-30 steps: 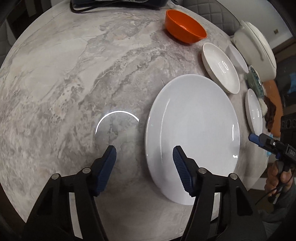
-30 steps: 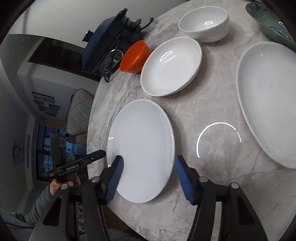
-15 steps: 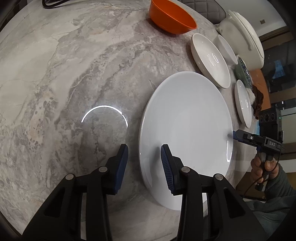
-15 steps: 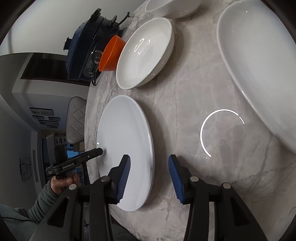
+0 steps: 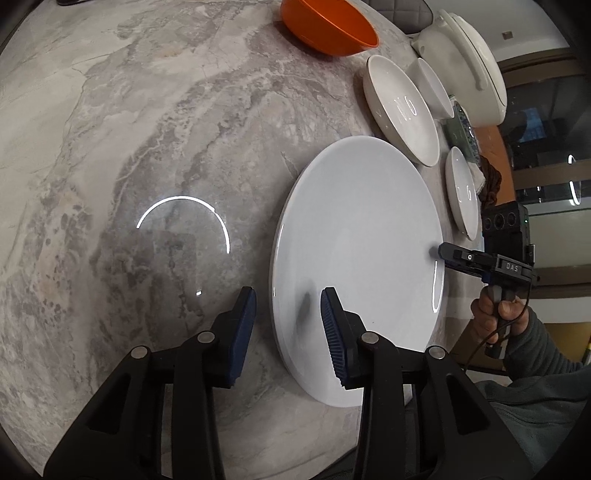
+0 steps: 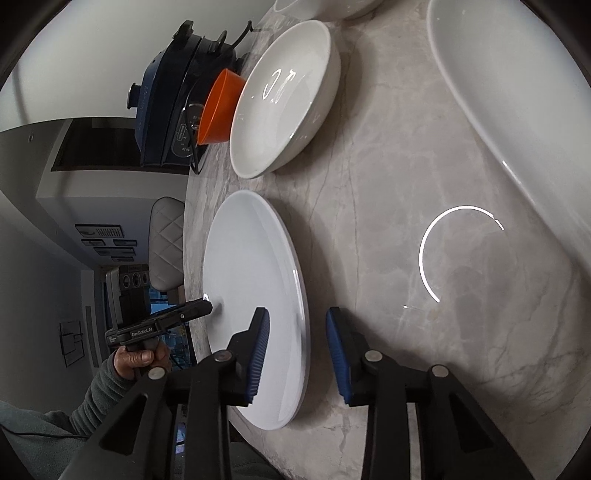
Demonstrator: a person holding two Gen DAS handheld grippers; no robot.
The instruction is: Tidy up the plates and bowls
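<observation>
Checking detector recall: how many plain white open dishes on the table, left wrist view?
4: flat plate nearest the camera, shallow bowl beyond it, deep bowl right behind that, another plate at the right edge. More may hide behind them.

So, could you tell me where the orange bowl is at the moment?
In the left wrist view the orange bowl sits at the table's far edge, top centre, just left of a shallow white bowl.

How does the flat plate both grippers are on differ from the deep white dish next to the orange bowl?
The flat plate is shallow, almost rimless, and larger; the deep white dish has raised, curved walls. The flat plate's edge sits between the jaws of the left gripper and the right gripper; the dish sits untouched. Both are plain glossy white.
</observation>
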